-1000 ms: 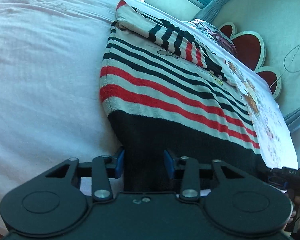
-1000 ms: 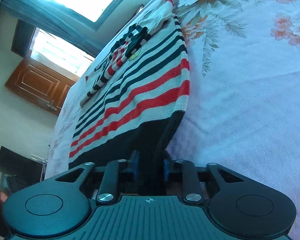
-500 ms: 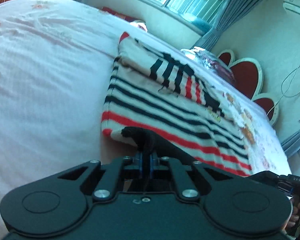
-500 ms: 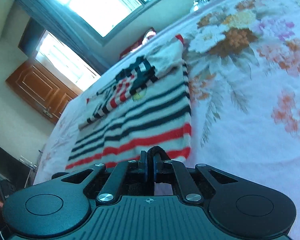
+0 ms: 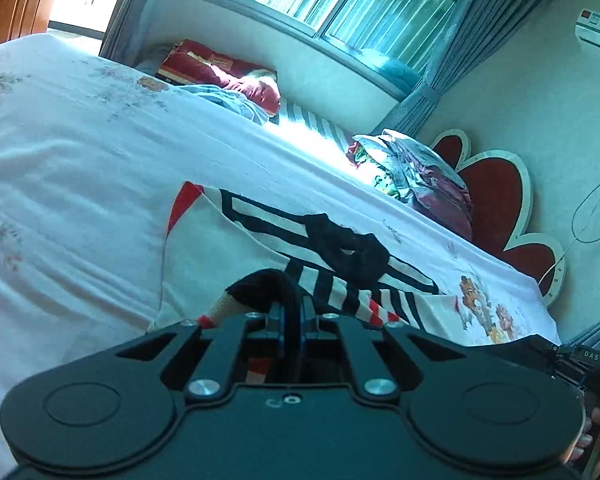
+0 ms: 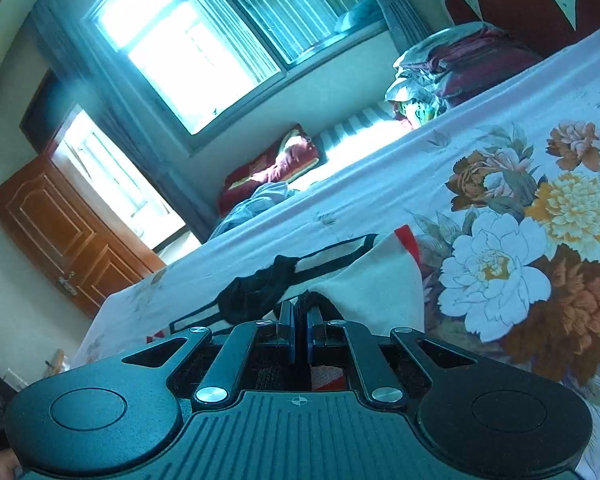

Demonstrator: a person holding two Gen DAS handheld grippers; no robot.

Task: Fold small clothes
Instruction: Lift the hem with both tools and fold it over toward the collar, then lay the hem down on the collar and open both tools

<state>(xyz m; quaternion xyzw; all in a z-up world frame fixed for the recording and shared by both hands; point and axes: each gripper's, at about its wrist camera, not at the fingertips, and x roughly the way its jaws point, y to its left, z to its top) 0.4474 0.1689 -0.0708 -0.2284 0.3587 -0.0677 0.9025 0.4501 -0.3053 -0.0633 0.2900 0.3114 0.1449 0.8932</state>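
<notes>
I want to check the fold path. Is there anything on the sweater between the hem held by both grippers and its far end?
Nothing visible. The left gripper and right gripper pinch the sweater; only its own folded sleeves lie there.

The sweater [image 5: 236, 240] is showing as knitted cloth — matt, with a ribbed black hem [image 5: 260, 284] bunching coarse and fuzzy; the bedsheet [image 5: 80, 168] is lying as thin woven cloth, matt and lightly creased, its printed flowers [image 6: 496, 264] looking flat and unshiny; the left gripper [image 5: 294, 320] is presenting smooth black plastic with a soft sheen, bright metal screw heads [image 5: 201, 387] glinting on it; the right gripper [image 6: 299, 326] is wearing the same plastic, its top plate [image 6: 300, 436] moulded in fine ridges, its blue fingers [image 6: 309, 334] looking rubbery; the door [image 6: 60, 236] is gleaming as varnished wood; the curtains [image 5: 440, 60] are hanging as sheer cloth — the headboard [image 5: 496, 200] is looking padded and matt.
</notes>
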